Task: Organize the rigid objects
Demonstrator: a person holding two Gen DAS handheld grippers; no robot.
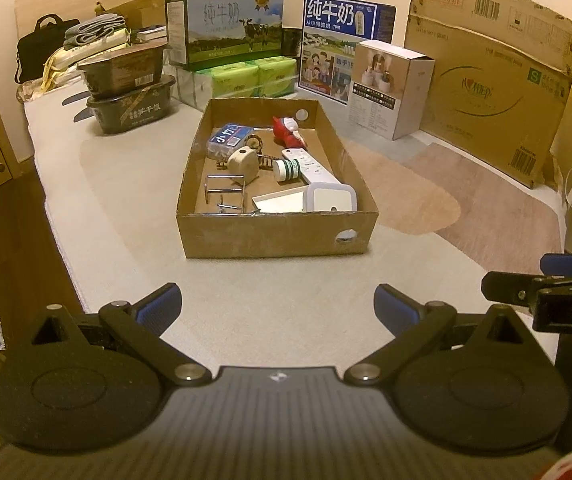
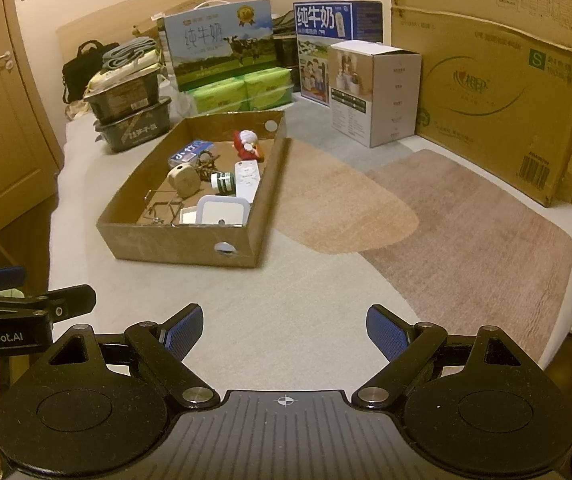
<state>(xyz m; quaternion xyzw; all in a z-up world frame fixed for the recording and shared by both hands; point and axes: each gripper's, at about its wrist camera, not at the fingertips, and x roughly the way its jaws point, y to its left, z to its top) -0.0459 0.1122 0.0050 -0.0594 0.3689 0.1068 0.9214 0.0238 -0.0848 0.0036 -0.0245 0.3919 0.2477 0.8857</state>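
An open shallow cardboard box [image 1: 269, 236] [image 2: 173, 246] rests on the pale surface ahead of both grippers. Inside lie a white remote [image 1: 310, 168] [image 2: 247, 181], a red and white toy figure [image 1: 289, 131] [image 2: 247, 145], a green-banded small jar [image 1: 286, 169] [image 2: 222, 182], a beige wooden block [image 1: 241, 163] [image 2: 184, 181], a blue packet [image 1: 227, 138] [image 2: 189, 151], a white square device [image 1: 329, 197] [image 2: 221, 211] and metal wire hooks [image 1: 225, 193]. My left gripper [image 1: 277, 307] hangs open and empty before the box. My right gripper [image 2: 283, 330] is open and empty too, right of the box.
Milk cartons [image 1: 225, 26], green tissue packs [image 1: 245, 76], stacked dark food tubs [image 1: 129, 92], a white carton [image 1: 390, 88] and a large cardboard box [image 1: 490, 80] line the back. A brown rug patch [image 2: 466, 220] lies to the right. A wooden door [image 2: 1, 92] stands at left.
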